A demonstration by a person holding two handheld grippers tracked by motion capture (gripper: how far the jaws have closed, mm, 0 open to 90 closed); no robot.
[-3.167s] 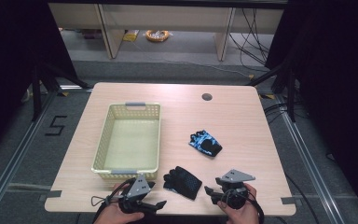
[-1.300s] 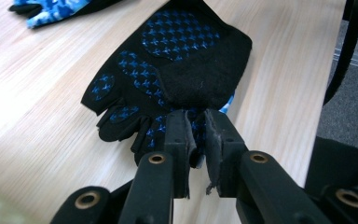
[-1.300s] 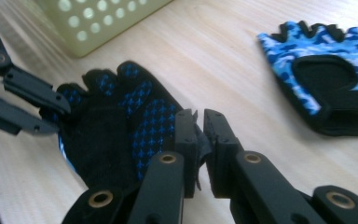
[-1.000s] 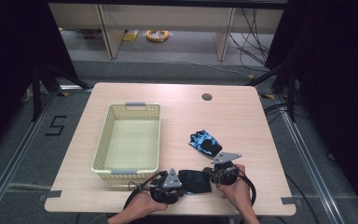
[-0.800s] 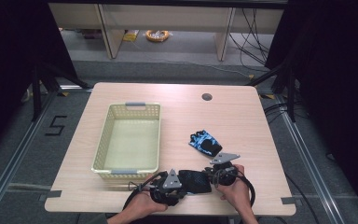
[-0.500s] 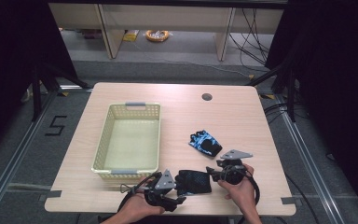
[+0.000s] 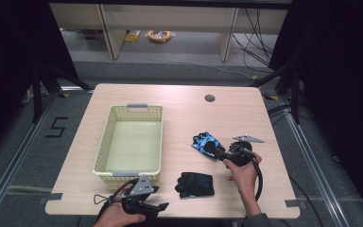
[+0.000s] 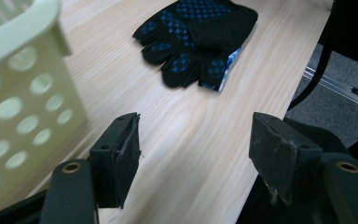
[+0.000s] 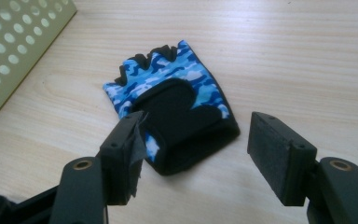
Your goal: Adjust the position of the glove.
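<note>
A black glove with blue dots [image 7: 194,184] lies flat near the table's front edge, and shows again ahead in the left gripper view [image 8: 200,37]. My left gripper [image 7: 162,206] sits left of it at the front edge. Its jaws have just been opening, and the left gripper [image 8: 196,158] has nothing between them. A blue camouflage glove [image 7: 207,142] lies farther back. My right gripper [image 7: 214,150] points at it from the right. Those jaws have just been opening too. In the right gripper view the blue glove [image 9: 168,88] lies just ahead of the right gripper [image 9: 196,154], its black cuff under the jaw tips, not pinched.
A pale yellow perforated basket [image 7: 105,142] stands empty on the left half of the wooden table [image 7: 189,113], and its wall [image 8: 18,93] is close beside the left gripper. A round cable hole [image 7: 210,98] is at the back.
Both grippers were at the black glove a second ago and have drawn away. The left went back toward the front left. The right went back and right to the blue glove. The black glove stays on the table.
</note>
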